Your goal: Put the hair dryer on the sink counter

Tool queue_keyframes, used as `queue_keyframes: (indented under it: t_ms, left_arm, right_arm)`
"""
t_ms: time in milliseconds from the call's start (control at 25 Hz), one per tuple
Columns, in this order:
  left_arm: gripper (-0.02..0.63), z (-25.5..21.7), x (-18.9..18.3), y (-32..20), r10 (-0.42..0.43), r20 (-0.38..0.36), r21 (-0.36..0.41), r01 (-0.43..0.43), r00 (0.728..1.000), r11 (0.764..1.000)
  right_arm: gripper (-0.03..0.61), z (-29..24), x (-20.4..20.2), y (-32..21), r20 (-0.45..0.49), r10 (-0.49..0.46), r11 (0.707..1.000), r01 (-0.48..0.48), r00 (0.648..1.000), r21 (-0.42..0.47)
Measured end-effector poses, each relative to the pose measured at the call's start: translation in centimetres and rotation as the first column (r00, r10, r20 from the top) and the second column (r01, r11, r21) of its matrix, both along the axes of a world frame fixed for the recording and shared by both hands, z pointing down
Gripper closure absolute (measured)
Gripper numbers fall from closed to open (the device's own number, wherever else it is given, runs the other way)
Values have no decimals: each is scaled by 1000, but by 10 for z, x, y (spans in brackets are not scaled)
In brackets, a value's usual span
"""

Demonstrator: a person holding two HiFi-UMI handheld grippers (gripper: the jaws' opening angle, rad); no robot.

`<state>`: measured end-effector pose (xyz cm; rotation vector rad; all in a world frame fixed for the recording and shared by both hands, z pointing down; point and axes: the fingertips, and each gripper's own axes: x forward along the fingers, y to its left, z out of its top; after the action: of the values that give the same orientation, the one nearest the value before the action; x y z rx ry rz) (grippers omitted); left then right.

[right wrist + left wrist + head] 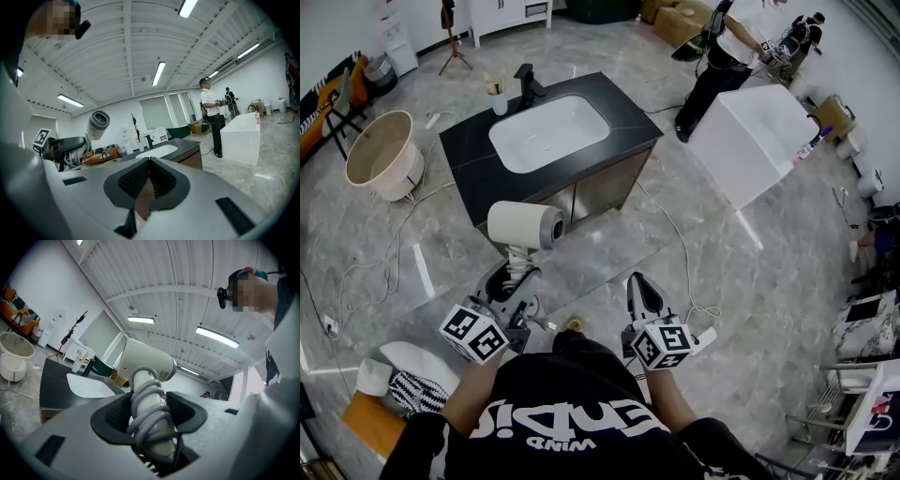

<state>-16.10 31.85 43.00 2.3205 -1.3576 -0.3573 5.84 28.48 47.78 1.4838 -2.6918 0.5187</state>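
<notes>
The white hair dryer (525,225) stands upright in front of me, its barrel pointing right and its grey cord coiled round the handle. My left gripper (517,274) is shut on that wrapped handle; in the left gripper view the handle (150,416) fills the gap between the black pads. The black sink counter (473,155) with its white basin (548,131) lies a step ahead across the floor. My right gripper (641,286) hangs beside my body, shut, with nothing in it. From the right gripper view the hair dryer (97,123) shows at the left.
A black faucet (528,84) and a cup (497,100) stand at the counter's back edge. A beige tub (384,155) sits on the floor at the left, a white bathtub (755,141) at the right with a person (722,56) beyond it. Cables trail over the grey floor.
</notes>
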Motion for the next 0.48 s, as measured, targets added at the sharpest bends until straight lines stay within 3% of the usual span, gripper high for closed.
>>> queue_keyframes:
  t_ms: [480]
  left_arm:
    - [382, -2, 28, -98, -6, -1, 16, 6, 1000, 1000]
  right_arm:
    - [554, 3, 37, -89, 18, 27, 999, -28, 999, 25]
